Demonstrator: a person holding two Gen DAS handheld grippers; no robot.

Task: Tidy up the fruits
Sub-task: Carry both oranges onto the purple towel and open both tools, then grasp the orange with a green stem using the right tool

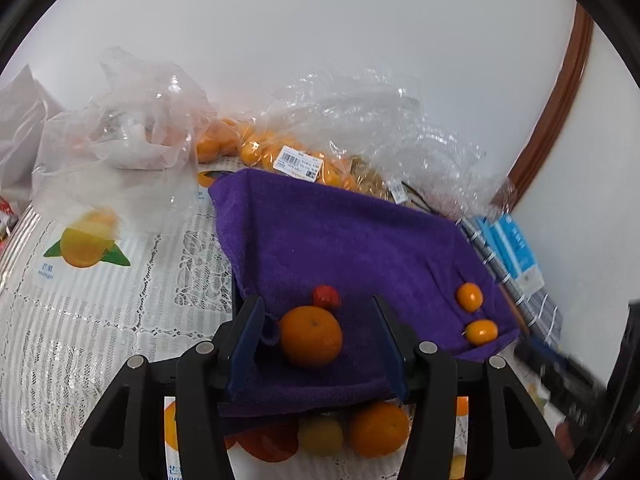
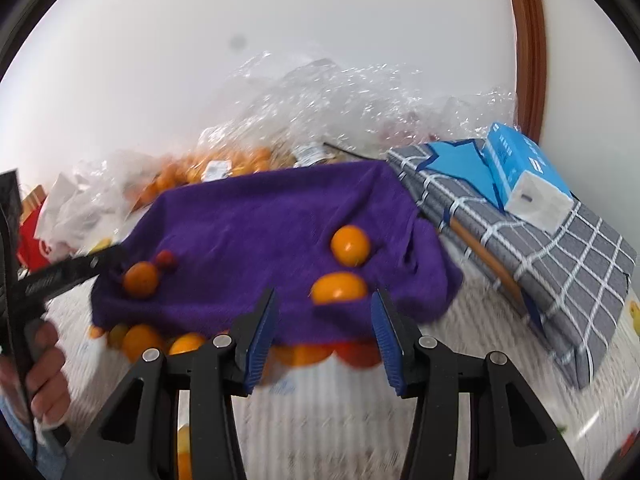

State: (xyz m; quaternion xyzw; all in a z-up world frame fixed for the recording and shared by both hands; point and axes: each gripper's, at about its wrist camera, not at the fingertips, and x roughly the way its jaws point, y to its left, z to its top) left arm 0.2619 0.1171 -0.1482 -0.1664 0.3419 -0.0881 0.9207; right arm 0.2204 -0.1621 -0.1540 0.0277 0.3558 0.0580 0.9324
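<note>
Left wrist view: left claw stands open around orange on purple towel, pads clear; right claw open, empty.

The purple towel is matt, fuzzy terry cloth. The mandarin has glossy, finely pitted peel. Crinkled clear plastic bags glint; the lace tablecloth looks textured.
</note>
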